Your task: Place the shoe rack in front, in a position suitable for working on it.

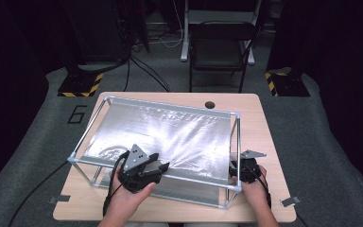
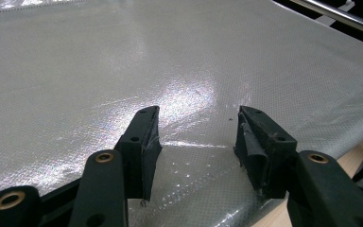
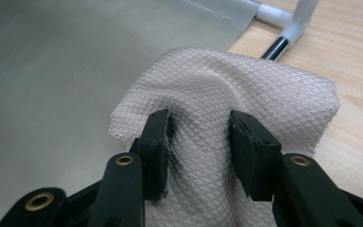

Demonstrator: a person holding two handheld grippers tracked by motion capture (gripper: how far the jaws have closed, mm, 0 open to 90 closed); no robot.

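A silver woven sheet [image 1: 170, 132] is stretched across a tube frame [image 1: 238, 142] on the wooden table [image 1: 260, 118]. My left gripper [image 1: 163, 166] rests at the sheet's near edge. In the left gripper view it [image 2: 196, 127] stands open over the shiny sheet [image 2: 123, 56], with nothing between its jaws. My right gripper [image 1: 238, 170] is at the frame's near right corner. In the right gripper view it [image 3: 198, 127] is shut on a bunched white quilted cloth [image 3: 246, 85]. The cloth lies over the sheet's [image 3: 52, 71] edge, beside a white frame joint [image 3: 293, 21].
Bare wood [image 3: 354, 52] runs along the right of the frame. The table has a round hole [image 1: 210, 104] at its far edge and a tape mark [image 1: 290, 201] at the near right. A dark chair [image 1: 220, 49] stands beyond the table. Cables trail down on the left.
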